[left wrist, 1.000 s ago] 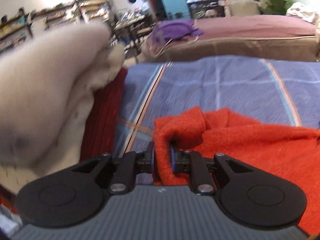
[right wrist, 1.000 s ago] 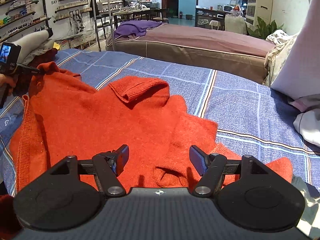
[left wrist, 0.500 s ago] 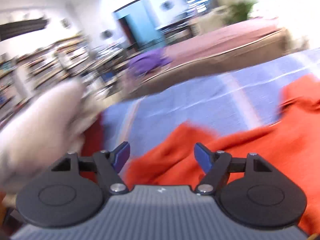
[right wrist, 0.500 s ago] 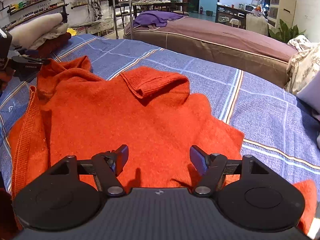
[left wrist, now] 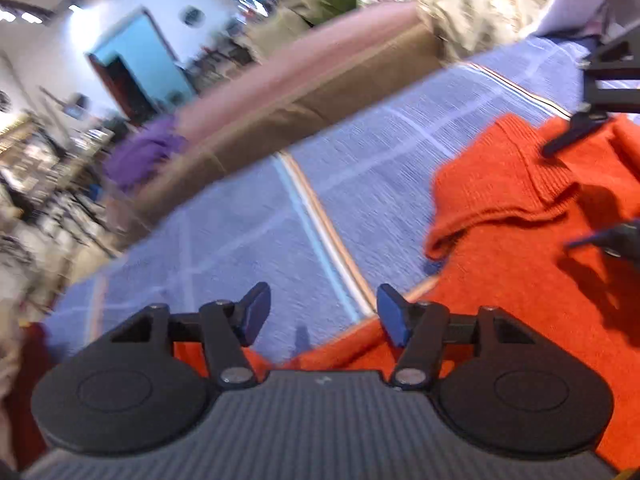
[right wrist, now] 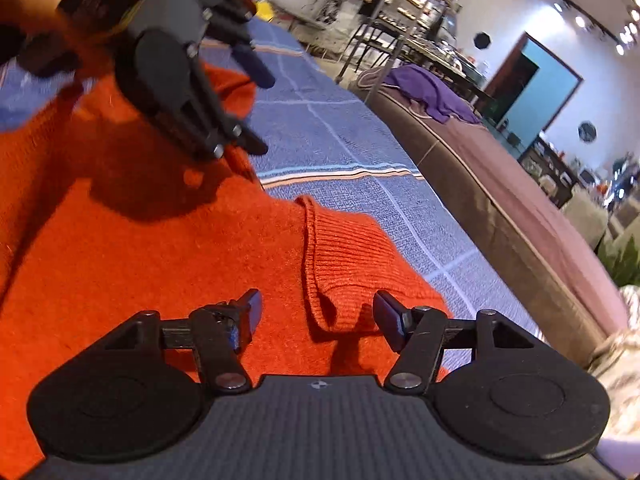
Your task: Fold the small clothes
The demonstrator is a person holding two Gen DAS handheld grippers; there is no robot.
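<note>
A bed covered with a blue striped bedspread (left wrist: 248,240) fills the lower half of both wrist views, and both pictures are tilted and smeared, the left one most. On the bedspread lies the orange sweater (right wrist: 132,264), spread out; it runs off the left and bottom edges of the right wrist view and off the right edge of the left one, so its full outline cannot be made out. Its ribbed cuff (right wrist: 344,264) is folded back on top of the cloth near the sweater's far edge. Behind the bed stands a second bed with a mauve cover (right wrist: 532,216), with a purple cloth (right wrist: 428,88) heaped on it; shelves and a turquoise doorway further back are too blurred to read. The right tool (right wrist: 317,314) hangs over the sweater with its jaws wide apart, though they have just been closing a little; the cuff's end shows between them, and neither pad presses on it. The left tool (left wrist: 323,312) also stands open, about half spread, its jaws having just narrowed, with bare bedspread and the sweater's edge showing in the gap and nothing held. In the right wrist view the left tool (right wrist: 256,112) appears over the sweater's far left part, casting a dark shadow; the hand carrying it is cut off by the top edge.
</note>
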